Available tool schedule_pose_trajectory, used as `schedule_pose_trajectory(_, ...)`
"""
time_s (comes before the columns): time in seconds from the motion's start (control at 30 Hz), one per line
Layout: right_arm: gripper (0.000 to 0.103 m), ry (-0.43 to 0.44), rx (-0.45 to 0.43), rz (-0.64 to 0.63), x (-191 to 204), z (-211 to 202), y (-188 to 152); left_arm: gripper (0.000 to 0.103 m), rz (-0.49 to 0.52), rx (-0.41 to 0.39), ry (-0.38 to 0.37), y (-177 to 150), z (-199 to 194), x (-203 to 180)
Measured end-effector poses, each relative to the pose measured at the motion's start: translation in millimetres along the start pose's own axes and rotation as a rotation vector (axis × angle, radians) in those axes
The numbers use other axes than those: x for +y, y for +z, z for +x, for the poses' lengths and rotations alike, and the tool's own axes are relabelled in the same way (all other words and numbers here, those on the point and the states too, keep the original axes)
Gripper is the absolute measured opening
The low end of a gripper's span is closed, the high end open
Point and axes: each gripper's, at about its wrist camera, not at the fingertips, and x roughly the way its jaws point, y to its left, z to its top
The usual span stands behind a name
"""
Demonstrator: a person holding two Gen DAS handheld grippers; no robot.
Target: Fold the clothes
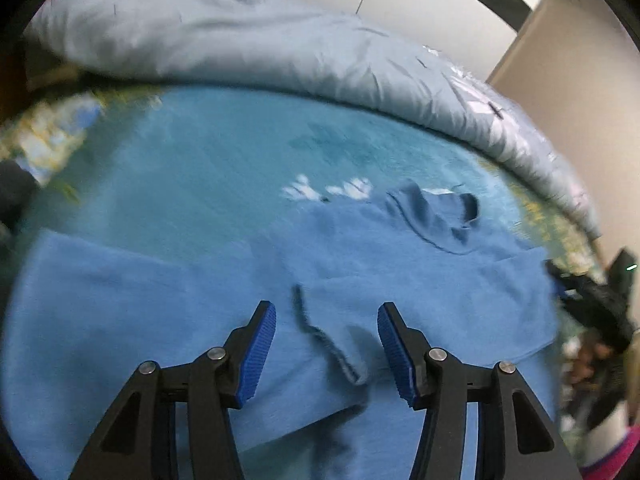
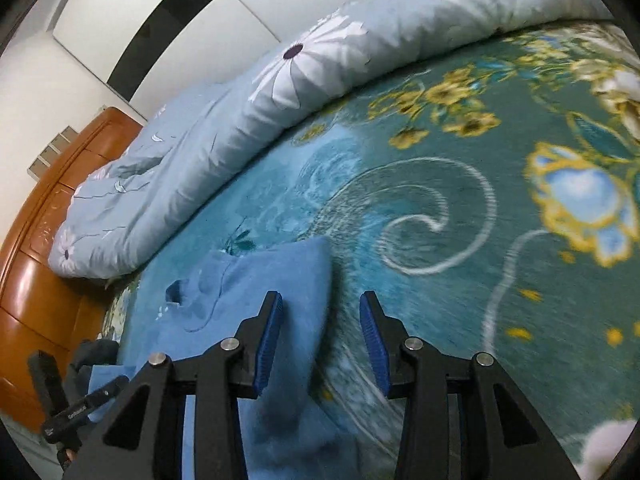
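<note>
Hovering with left gripper (image 1: pixel 326 344) jaws spread, unladen, straddling blue T-shirt (image 1: pixel 400 280) sleeve hem; collar lying beyond, rightward.

Blue shirt (image 2: pixel 256 280) on floral bedspread (image 2: pixel 500 280), beside rolled duvet (image 2: pixel 280 100)

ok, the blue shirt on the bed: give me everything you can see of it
The blue shirt is plain mid-blue, soft and slightly fuzzy-looking, with a ribbed round collar in a darker shade. It lies spread mostly flat on the patterned teal bedspread, collar toward the rolled floral quilt. One hemmed edge is flipped up in a loose fold between the open left claw fingers, which do not press it. The right claw is open over the shirt's edge, gripping nothing.
</note>
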Motion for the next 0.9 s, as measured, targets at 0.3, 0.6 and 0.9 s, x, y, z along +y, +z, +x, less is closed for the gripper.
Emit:
schedule_pose_trajectory(0.3, 0.005, -0.093, -0.101, -0.135, 29, -14, 19, 0.0, 0.122, -0.063, 0.035, 3, 12, -17)
schedule_pose_trajectory(0.6, 0.006, -0.254, -0.06, -0.143, 16, 9, 14, 0.0, 0.197, -0.158, 0.111, 1, 6, -23)
schedule_pose_trajectory(0.9, 0.066, -0.403, -0.259, -0.219, 61, -45, -10, 0.027, 0.077, -0.319, 0.062, -38, -86, -10)
